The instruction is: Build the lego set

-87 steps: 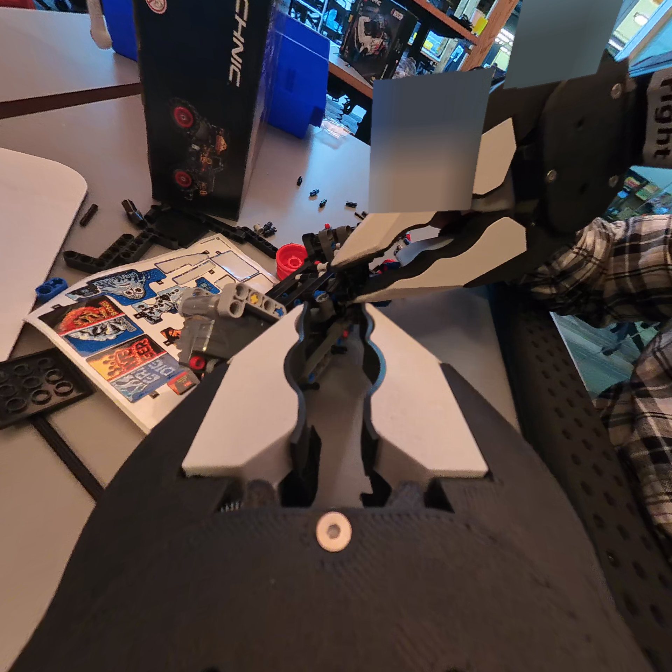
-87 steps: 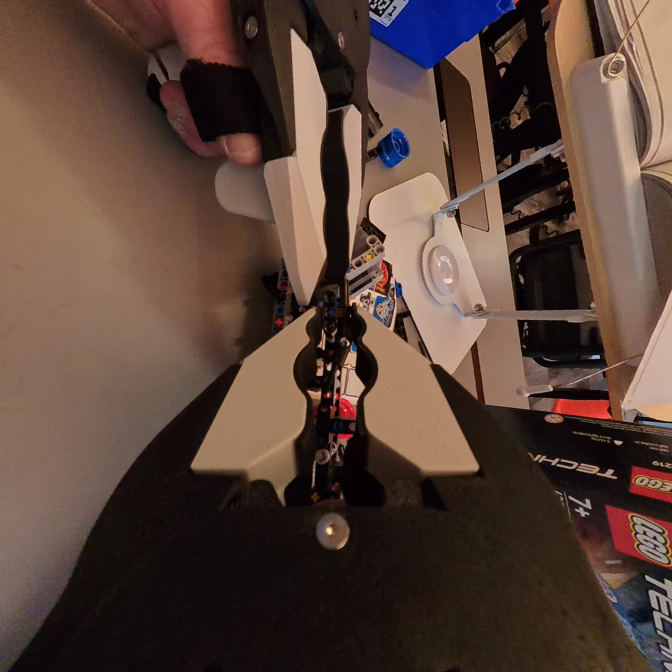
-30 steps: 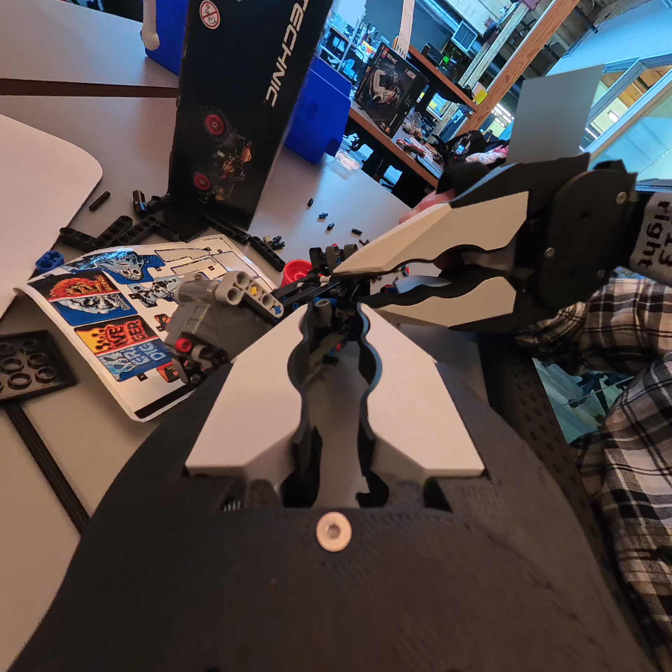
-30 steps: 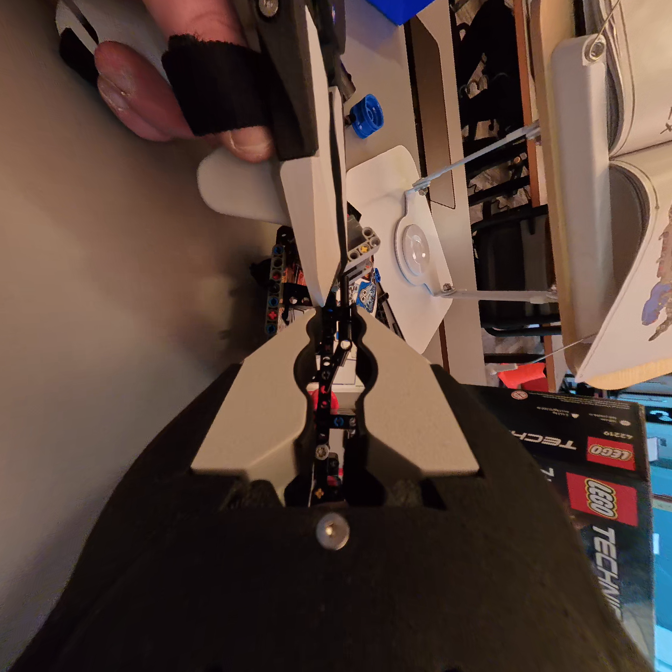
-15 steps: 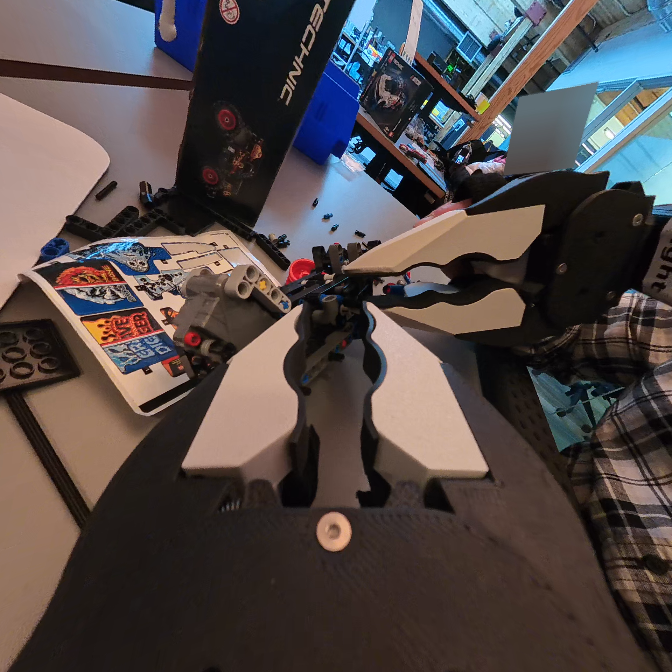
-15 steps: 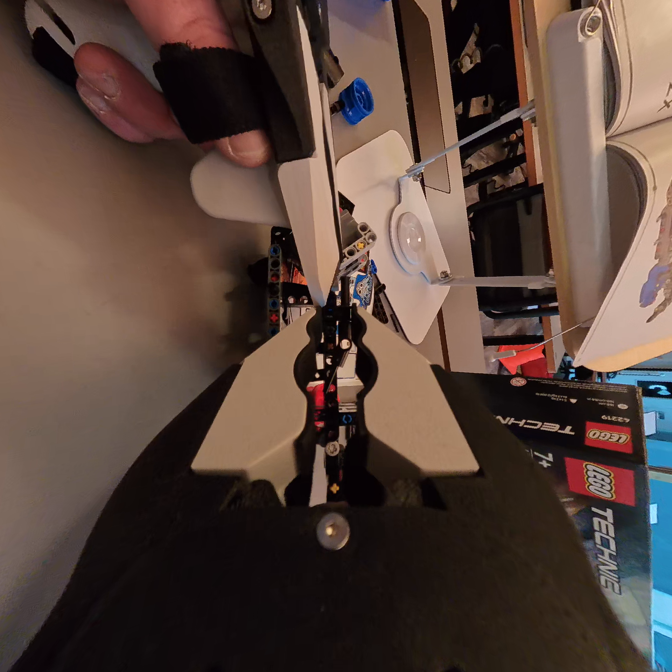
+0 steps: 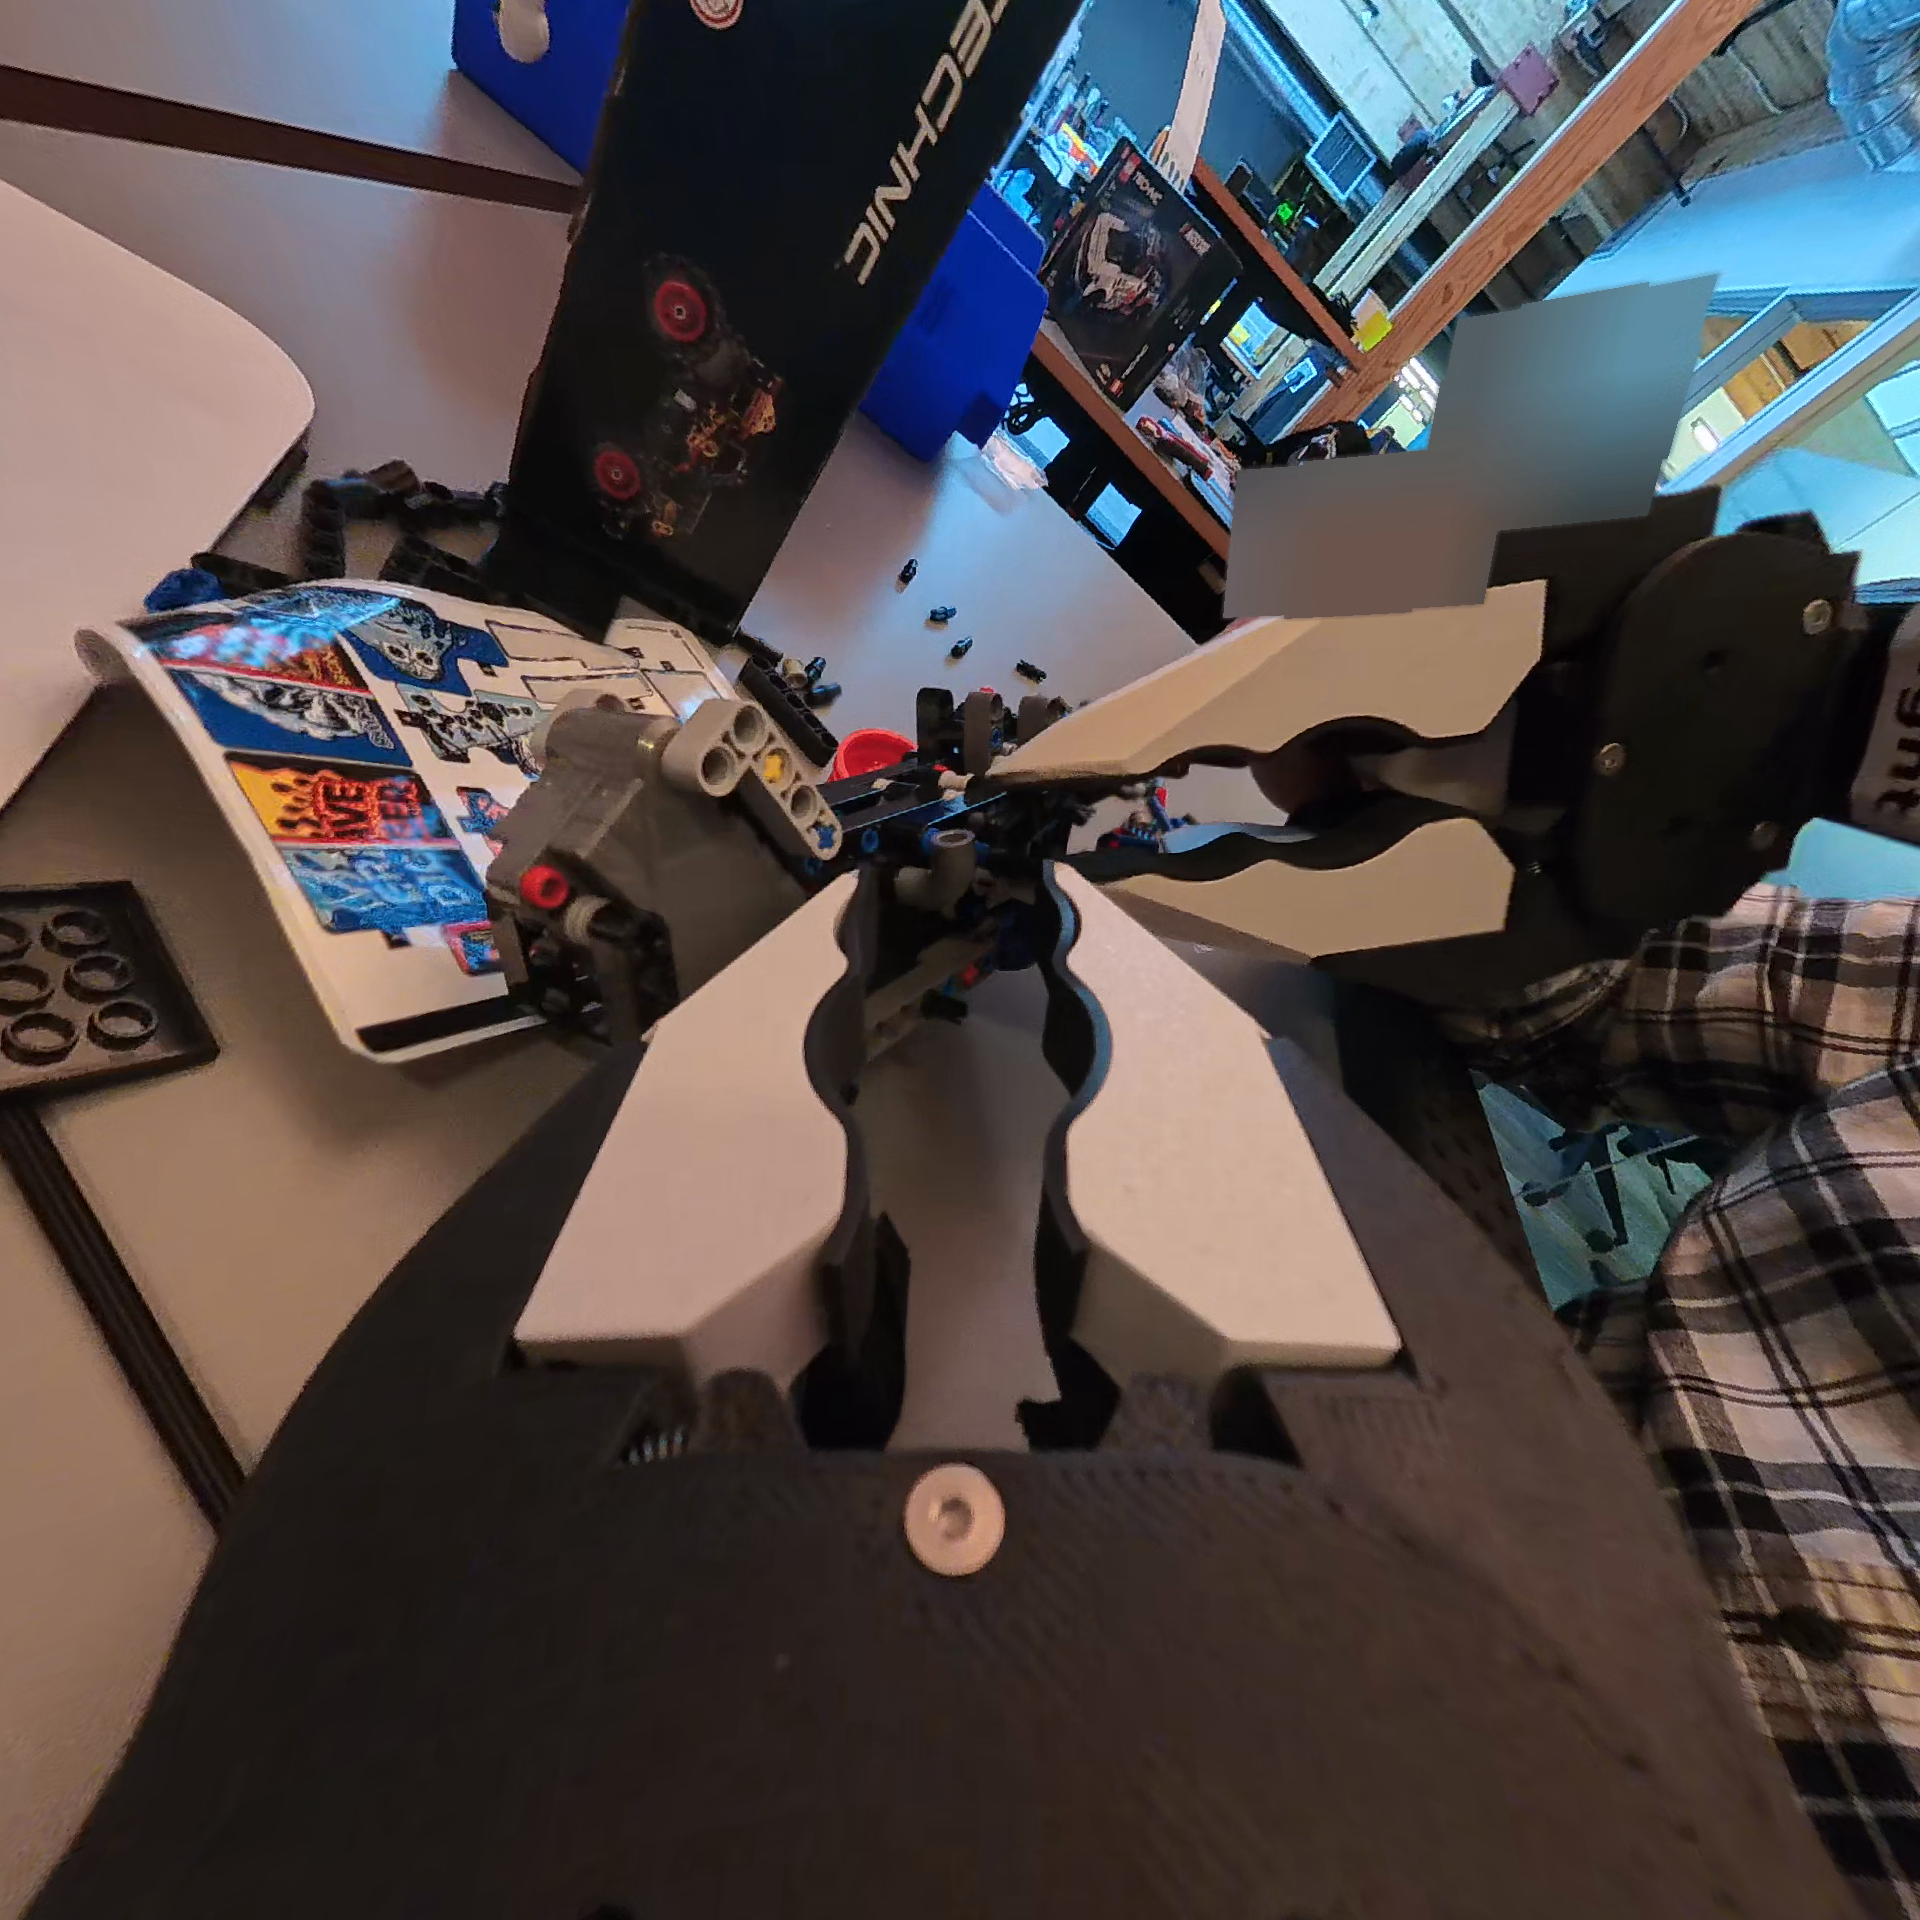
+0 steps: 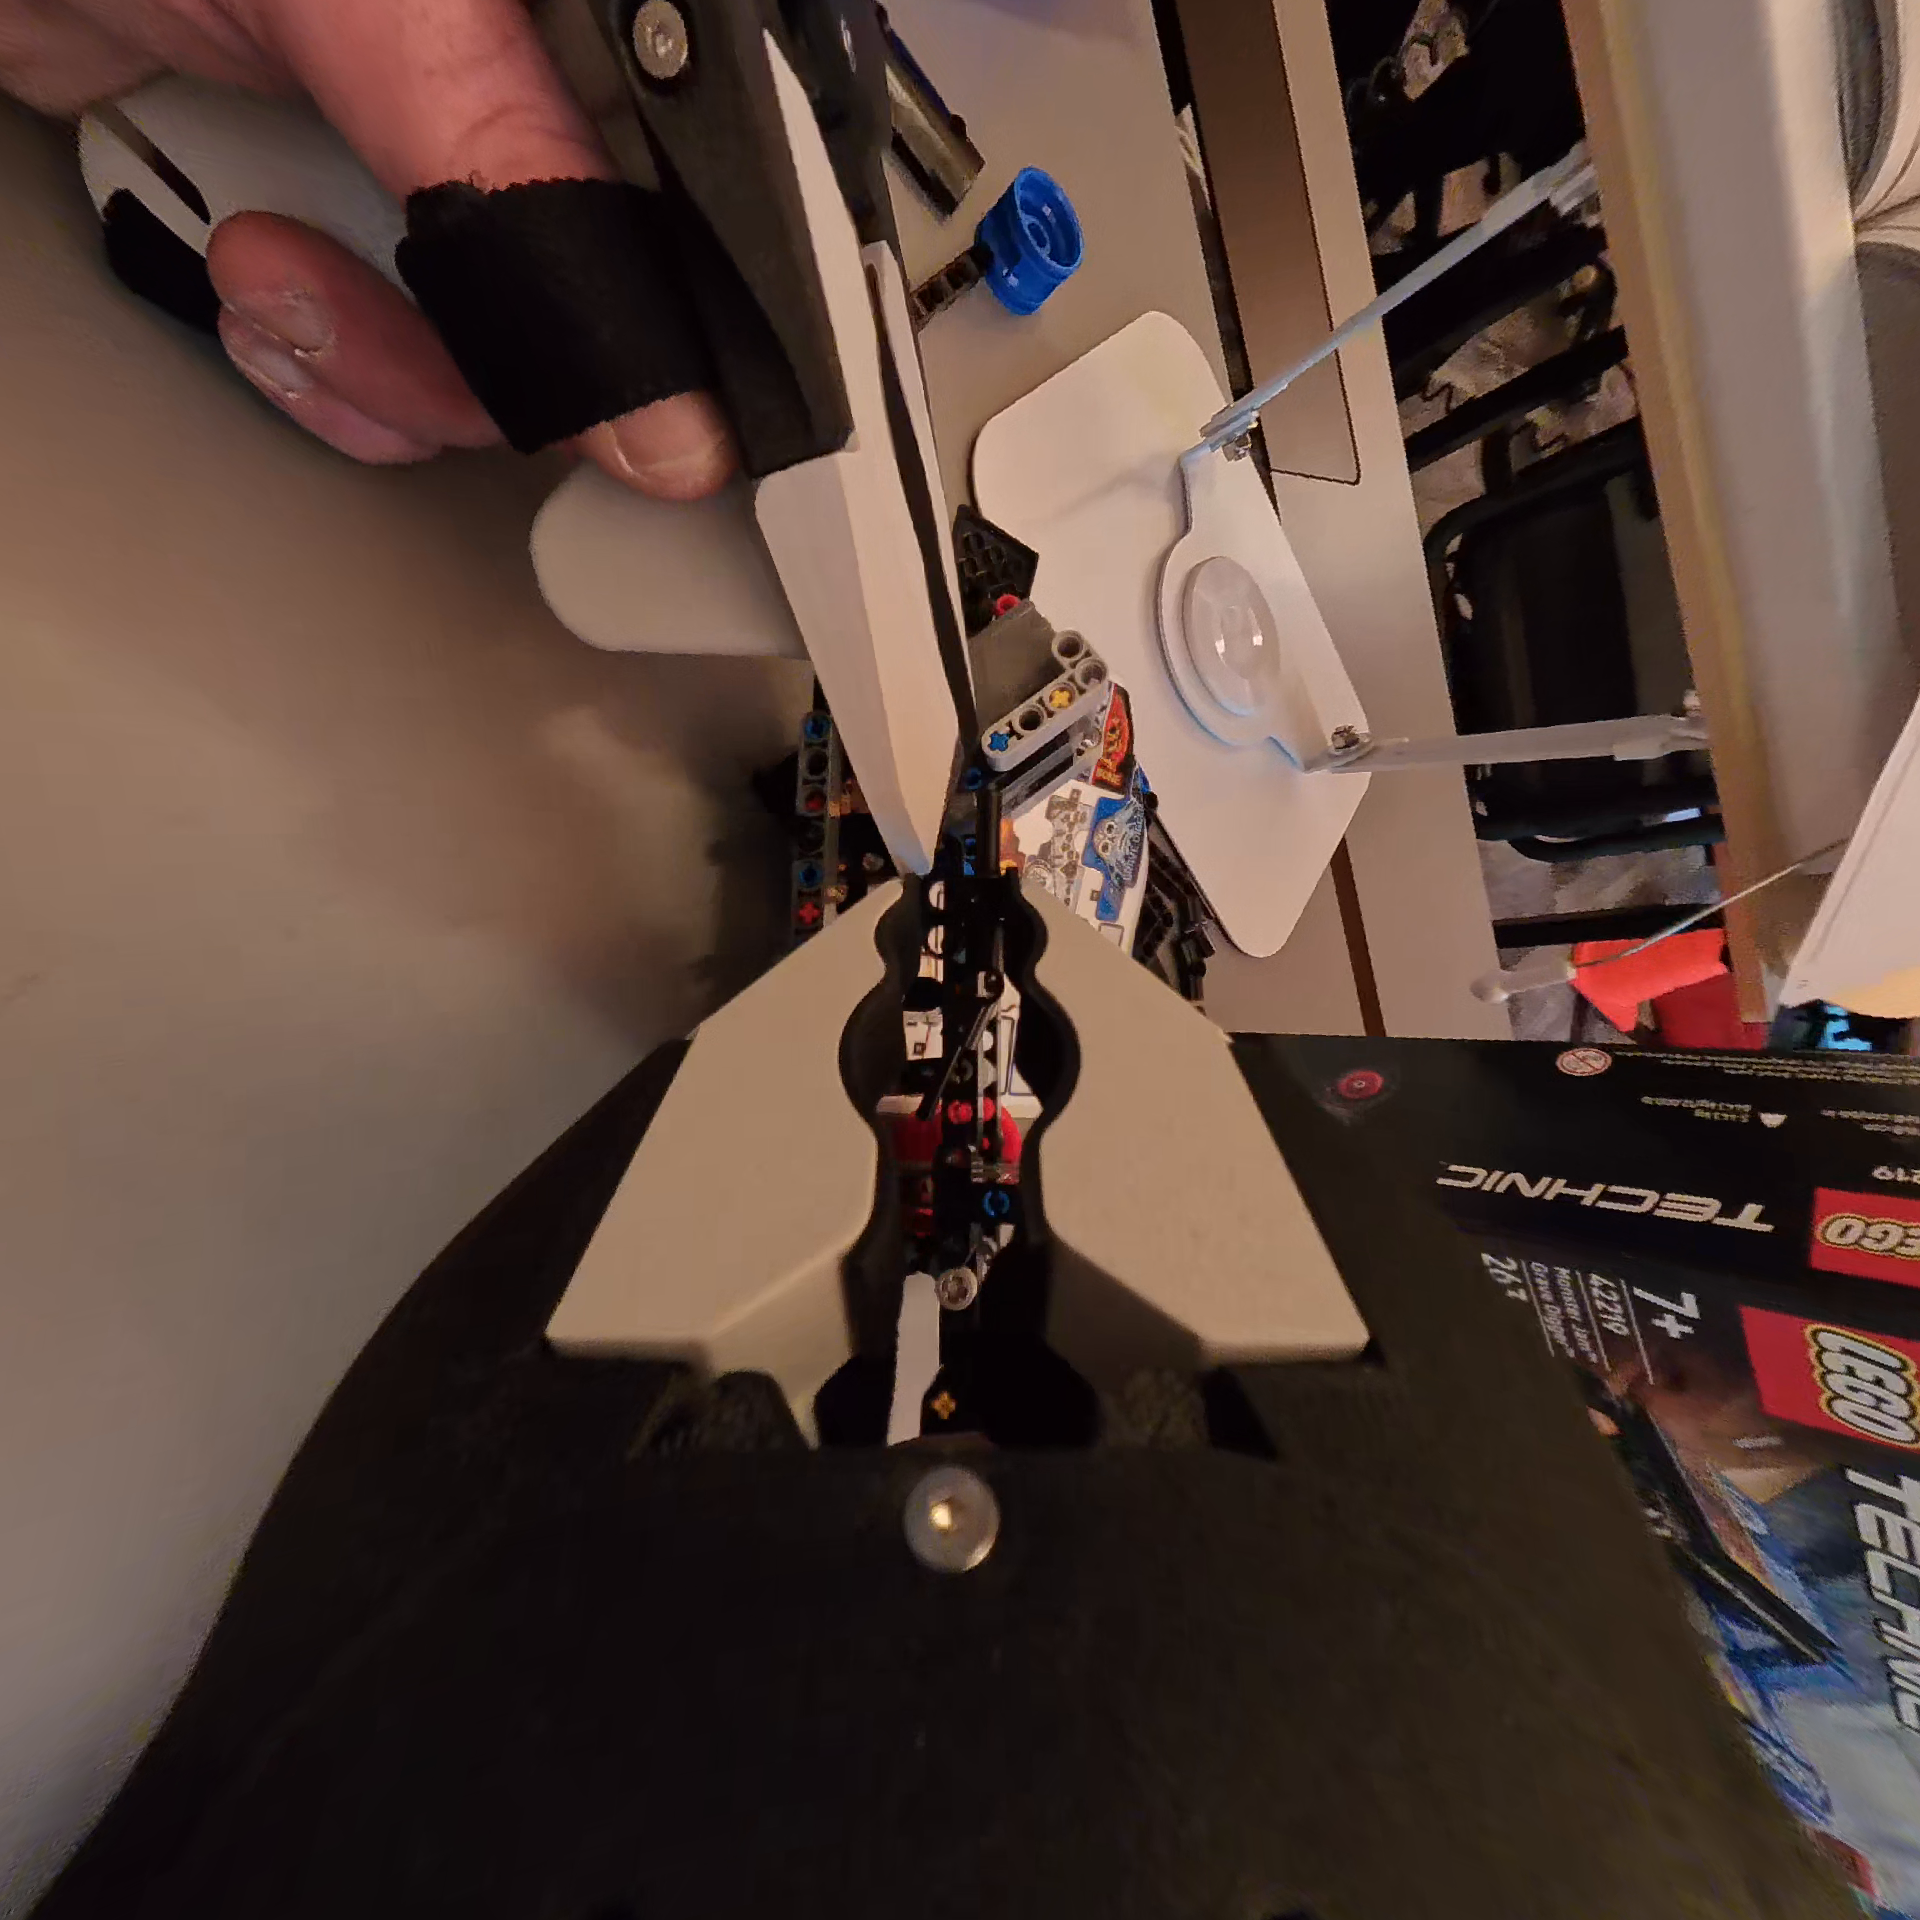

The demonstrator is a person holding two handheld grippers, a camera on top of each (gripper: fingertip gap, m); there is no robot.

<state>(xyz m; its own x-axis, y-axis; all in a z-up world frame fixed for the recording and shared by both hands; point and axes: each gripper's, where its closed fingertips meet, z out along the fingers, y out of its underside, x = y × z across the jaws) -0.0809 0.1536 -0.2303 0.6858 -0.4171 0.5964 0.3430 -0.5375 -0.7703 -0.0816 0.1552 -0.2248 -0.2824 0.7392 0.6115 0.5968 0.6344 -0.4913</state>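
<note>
1. Left wrist view, nearest the camera: the left gripper fills the lower frame, its jaws closed part-way onto the black end of the lego model at 12 o'clock.
2. Just beyond, at 2 o'clock, the right gripper comes in sideways, jaws clenched on the same model's frame.
3. At 10 o'clock, a grey motor-like block with a pale holed beam hangs off the model.
4. Farther, at 9 o'clock, a curled sticker sheet lies on the table; loose black beams sit behind it.
5. Farthest, at 12 o'clock, the tall black set box stands upright.
6. Right wrist view: the model runs lengthwise between the right gripper's jaws, a red part among them.
7. Judged step: steadying or pressing a joint together with both grippers. Next likely needs firm, aligned squeezing without twisting the thin frame.
</note>
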